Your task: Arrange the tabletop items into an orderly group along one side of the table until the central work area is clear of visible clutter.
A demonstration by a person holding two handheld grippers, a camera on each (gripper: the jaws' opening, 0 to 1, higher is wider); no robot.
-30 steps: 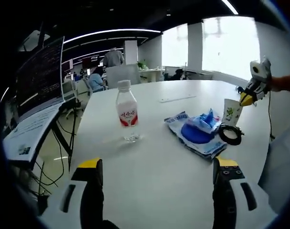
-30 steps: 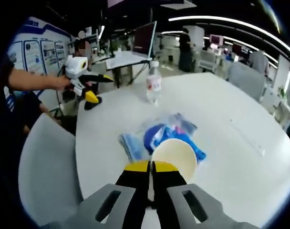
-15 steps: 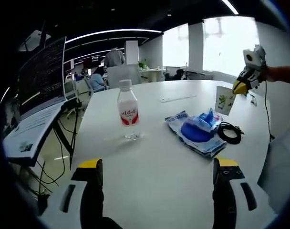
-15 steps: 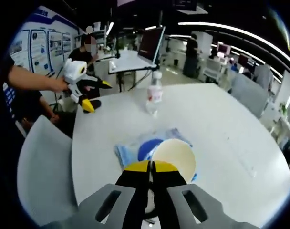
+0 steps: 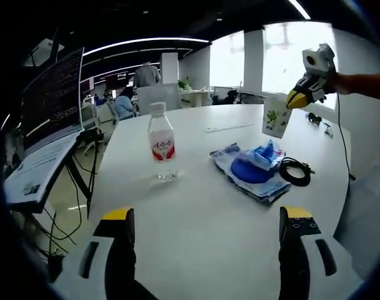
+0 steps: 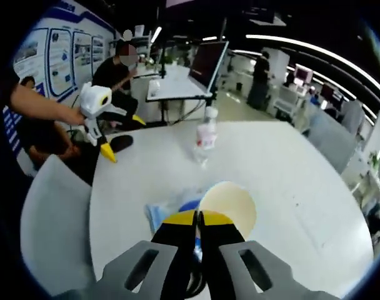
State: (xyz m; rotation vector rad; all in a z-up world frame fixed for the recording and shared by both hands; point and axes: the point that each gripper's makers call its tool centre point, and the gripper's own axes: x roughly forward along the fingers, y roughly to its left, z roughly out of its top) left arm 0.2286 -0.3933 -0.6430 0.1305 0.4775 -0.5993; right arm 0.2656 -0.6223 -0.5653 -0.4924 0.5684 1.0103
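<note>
A white paper cup with a green print (image 5: 275, 117) hangs above the round white table (image 5: 202, 225), and my right gripper (image 5: 297, 98) is shut on its rim. In the right gripper view the cup's open mouth (image 6: 229, 204) sits just past my right gripper (image 6: 198, 217). On the table are a clear water bottle with a red label (image 5: 160, 147), a crumpled blue and white packet (image 5: 249, 172) and a black cable coil (image 5: 294, 170). My left gripper (image 5: 207, 219) is open over the near table edge with nothing between its jaws. It also appears as the left gripper (image 6: 122, 136) in a person's hand.
A monitor on a stand (image 5: 49, 100) is off the table's left side. A thin white strip (image 5: 230, 129) lies farther back on the table, and a small dark item (image 5: 318, 119) is near the far right edge. A grey chair (image 6: 52, 231) stands by the table. People sit in the background.
My right gripper has lifted the paper cup off the table beside the cable coil and carried it higher and toward the far side. The left gripper stays open in place.
</note>
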